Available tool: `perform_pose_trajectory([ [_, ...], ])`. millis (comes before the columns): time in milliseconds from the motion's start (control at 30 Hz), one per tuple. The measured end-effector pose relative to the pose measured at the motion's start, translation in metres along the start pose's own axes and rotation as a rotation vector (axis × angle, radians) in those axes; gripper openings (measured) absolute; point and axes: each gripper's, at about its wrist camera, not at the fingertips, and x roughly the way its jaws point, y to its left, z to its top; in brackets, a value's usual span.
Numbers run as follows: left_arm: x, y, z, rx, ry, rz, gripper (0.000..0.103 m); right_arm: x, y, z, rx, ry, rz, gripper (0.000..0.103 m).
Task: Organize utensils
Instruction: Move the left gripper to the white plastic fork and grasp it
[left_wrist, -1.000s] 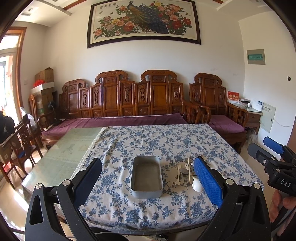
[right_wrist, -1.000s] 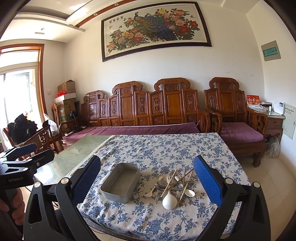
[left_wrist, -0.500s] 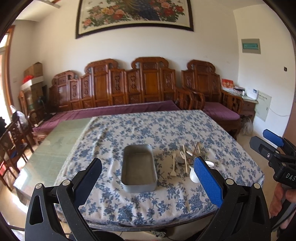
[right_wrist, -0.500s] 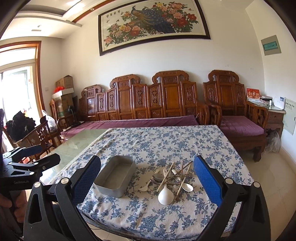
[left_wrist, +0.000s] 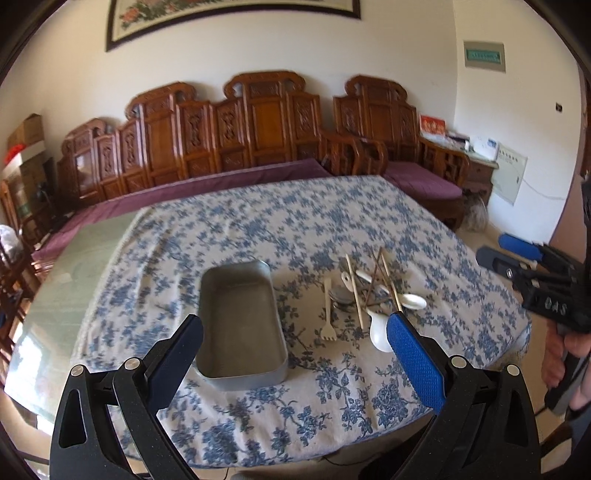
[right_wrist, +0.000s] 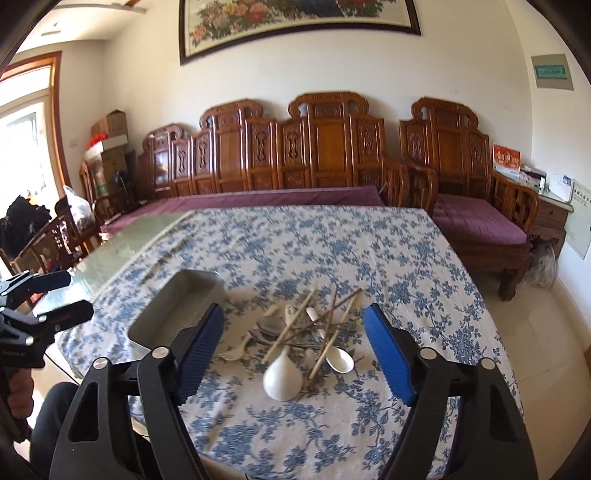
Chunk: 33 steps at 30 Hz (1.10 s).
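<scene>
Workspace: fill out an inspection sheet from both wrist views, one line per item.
Surface: table under a blue-flowered cloth; bare glass top on the left.
Job's things: empty metal tray beside a heap of utensils: chopsticks crossed over white spoons, a large white spoon nearest, a pale fork next to the tray.
Clutter: nothing seen on the cloth.
Grippers: left gripper open, holding nothing; right gripper open, jaws just been closing, the heap showing between its fingers but untouched.
Cables: a thin cable under the table's near edge, blurred.
Surroundings: carved wooden bench with purple cushions, framed flower painting, cardboard boxes at left.
</scene>
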Motion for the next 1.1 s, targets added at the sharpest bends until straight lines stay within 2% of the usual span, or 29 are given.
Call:
perform_pose_trajectory([
  [167,0.035,-0.01,-0.004,0.038,0.061,-0.016,0.096,0.038,-0.014,-0.006,-0.001,0.075,0.008,0.073],
  [400,0.079,-0.013,-0.012,0.037,0.139,-0.053,0.095,0.086,-0.017,-0.029,-0.034,0.18,0.017,0.067],
  [700,0.144,-0.026,-0.017,0.054,0.236,-0.117,0.074,0.105,-0.028,-0.044,-0.042,0.225,0.015,0.066],
  [767,0.159,-0.03,-0.019,0.066,0.26,-0.117,0.066,0.106,-0.029,-0.045,-0.038,0.23,0.016,0.066],
  [1100,0.216,-0.039,-0.02,0.096,0.347,-0.1,0.042,0.109,-0.032,-0.046,-0.027,0.239,0.028,0.066],
])
